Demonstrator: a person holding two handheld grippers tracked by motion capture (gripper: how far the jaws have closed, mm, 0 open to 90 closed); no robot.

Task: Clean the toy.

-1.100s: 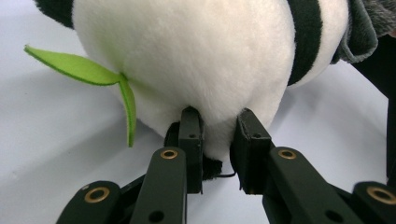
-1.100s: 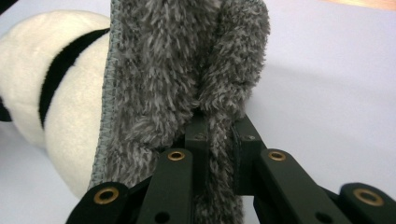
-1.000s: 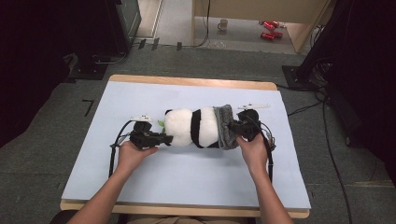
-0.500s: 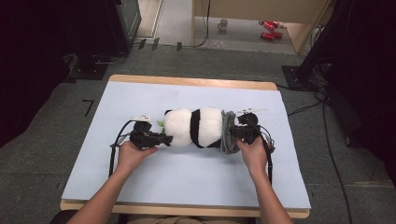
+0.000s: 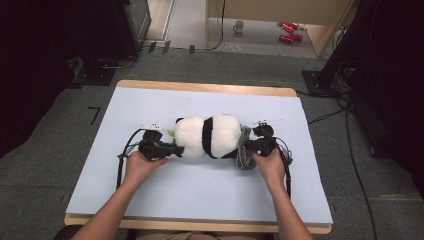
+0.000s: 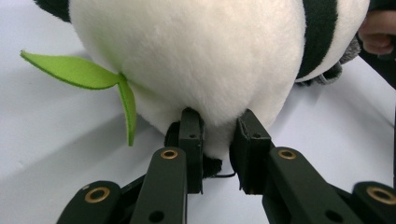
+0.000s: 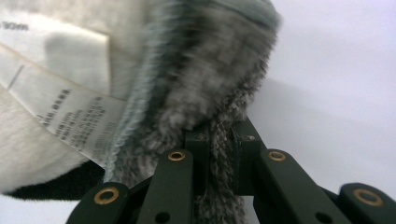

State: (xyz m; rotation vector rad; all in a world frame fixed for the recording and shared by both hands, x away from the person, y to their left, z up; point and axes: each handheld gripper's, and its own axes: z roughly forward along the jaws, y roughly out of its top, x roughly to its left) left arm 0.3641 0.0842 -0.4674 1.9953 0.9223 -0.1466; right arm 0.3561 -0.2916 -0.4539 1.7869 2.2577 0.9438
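Gripping a plush panda (image 5: 210, 136) at both ends on the light blue table mat (image 5: 150, 105), one gripper per end.

Panda lies on its side across the middle of the mat, white head end toward the left gripper (image 5: 172, 149), a grey knitted piece (image 5: 244, 150) at its other end by the right gripper (image 5: 252, 147). In the left gripper view the left gripper (image 6: 217, 154) has its jaws pinched into a fold of the white fur low on the head, a green felt leaf (image 6: 84, 77) sticking out beside it. In the right gripper view the right gripper (image 7: 219, 158) has its jaws clamped on the grey knit edge (image 7: 219, 93); a white care label (image 7: 65, 112) hangs just left of it. Both of the person's hands rest on the mat behind the grippers, cables trailing back.
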